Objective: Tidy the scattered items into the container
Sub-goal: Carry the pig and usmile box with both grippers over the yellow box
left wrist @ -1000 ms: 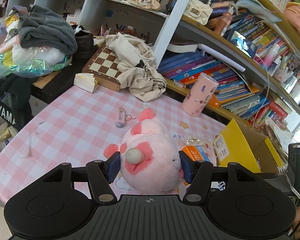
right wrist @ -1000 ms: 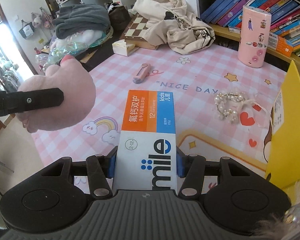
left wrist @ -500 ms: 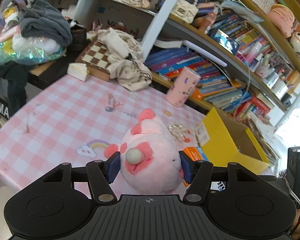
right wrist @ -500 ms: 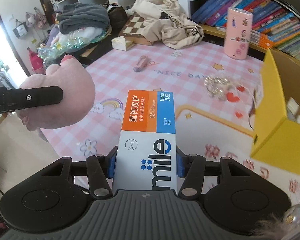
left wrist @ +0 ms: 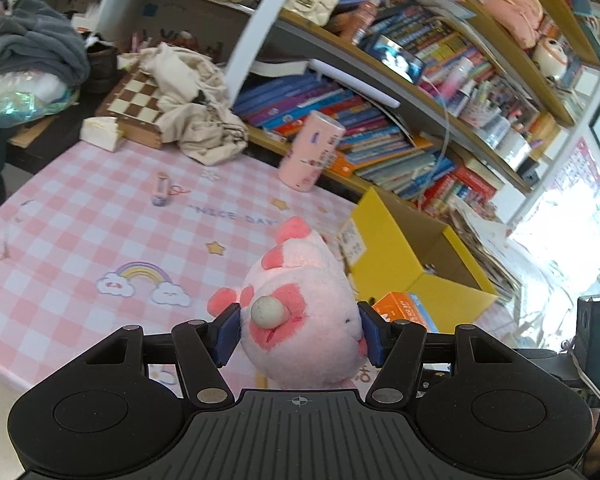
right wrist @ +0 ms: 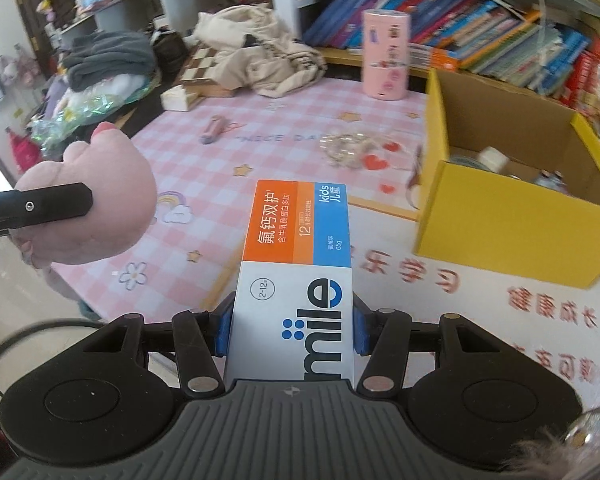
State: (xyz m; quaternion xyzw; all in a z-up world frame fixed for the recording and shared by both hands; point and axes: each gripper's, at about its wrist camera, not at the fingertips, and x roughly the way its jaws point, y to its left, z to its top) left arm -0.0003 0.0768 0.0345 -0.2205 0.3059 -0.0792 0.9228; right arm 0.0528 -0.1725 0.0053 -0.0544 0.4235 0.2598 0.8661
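My left gripper (left wrist: 298,334) is shut on a pink plush toy (left wrist: 300,312) and holds it above the pink checked tablecloth (left wrist: 80,240). The toy also shows at the left of the right wrist view (right wrist: 88,208). My right gripper (right wrist: 292,330) is shut on a white, orange and blue toothpaste box (right wrist: 296,256), held above the table. The open yellow cardboard box (right wrist: 504,208) stands ahead and to the right of it, with small items inside. It also shows in the left wrist view (left wrist: 404,264), just beyond the plush.
A pink pen-like item (right wrist: 214,130), a pearl bracelet (right wrist: 348,150) and a pink cylinder (right wrist: 386,54) are on the table. A chessboard (left wrist: 136,108) and beige cloth (left wrist: 192,100) sit at the back. Bookshelves (left wrist: 380,120) line the far side.
Both grippers have risen and swung right with their loads. The yellow box is now closer and more central in both views.
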